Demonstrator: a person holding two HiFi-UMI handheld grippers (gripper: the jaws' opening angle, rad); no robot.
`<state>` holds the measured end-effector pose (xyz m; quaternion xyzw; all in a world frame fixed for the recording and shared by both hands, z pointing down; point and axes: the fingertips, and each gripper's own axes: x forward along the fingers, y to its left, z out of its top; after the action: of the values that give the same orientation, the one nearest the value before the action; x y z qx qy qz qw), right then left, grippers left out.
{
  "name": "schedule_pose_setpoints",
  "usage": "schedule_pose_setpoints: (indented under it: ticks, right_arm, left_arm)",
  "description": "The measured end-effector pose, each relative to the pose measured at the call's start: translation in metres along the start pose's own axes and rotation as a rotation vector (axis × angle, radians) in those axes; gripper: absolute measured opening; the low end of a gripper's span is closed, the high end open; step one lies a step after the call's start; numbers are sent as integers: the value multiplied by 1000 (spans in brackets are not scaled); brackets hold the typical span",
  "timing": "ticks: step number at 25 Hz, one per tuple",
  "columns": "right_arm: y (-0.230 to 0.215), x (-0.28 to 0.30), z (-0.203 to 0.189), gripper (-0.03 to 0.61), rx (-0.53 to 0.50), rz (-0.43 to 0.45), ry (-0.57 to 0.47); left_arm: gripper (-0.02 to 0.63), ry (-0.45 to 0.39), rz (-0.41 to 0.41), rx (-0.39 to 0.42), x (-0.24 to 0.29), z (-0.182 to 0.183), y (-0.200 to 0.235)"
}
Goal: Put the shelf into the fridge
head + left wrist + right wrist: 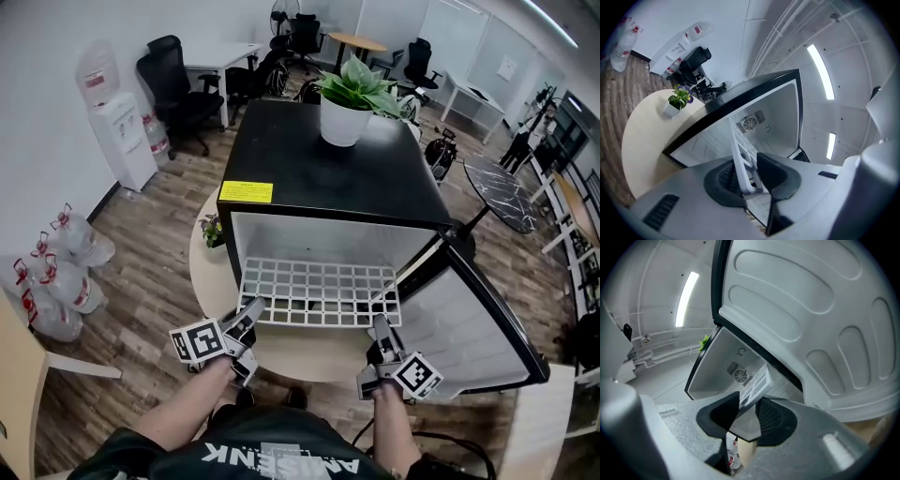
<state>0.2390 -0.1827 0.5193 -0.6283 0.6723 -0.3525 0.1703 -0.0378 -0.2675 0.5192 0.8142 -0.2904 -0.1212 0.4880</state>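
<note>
The fridge (328, 178) hides most of the round counter (208, 281) and part of a small potted plant (212, 229); print on its yellow label (246, 191) is too small to read. Near corners of the shelf (319, 291) vanish inside the left gripper (253, 307) and right gripper (380, 325).

The right claw (744, 420) pinches the near edge of the white shelf (755, 384). Far behind stands the open fridge (723, 359), its moulded door (811, 310) at the right.

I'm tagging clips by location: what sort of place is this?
Probably an open-plan office: black swivel chairs at white desks, a water dispenser, and spare water bottles nearby.
</note>
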Motion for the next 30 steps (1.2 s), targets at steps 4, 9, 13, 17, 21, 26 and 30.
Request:
schedule_pose_setpoints:
  ticks: [4,9,13,17,21,26,30]
  right_arm:
    - [-10,0,1,109,-69,-47,30]
    - [30,10,-3,106,219,188,-31]
    - [53,13,-3,103,364,302,-72]
    - [49,11,-3,101,332,272,-62]
    - [44,13,-3,100,346,271,-60]
    - [40,15,-2,94,351,274,-76]
    - [37,17,-3,92,364,271,-65]
  left_arm:
    - [76,-5,3,-22,1,-3,3]
    - [72,-13,-6,-29,1,-2,3]
    - [72,-17,-13,-29,-1,-1,-1]
    - [73,-13,-10,-24,-3,1,-2]
    - [74,-13,-6,-18,0,-1,0]
    - [74,-9,0,-14,1,-2,1]
    - [74,-7,2,-6,1,-2,2]
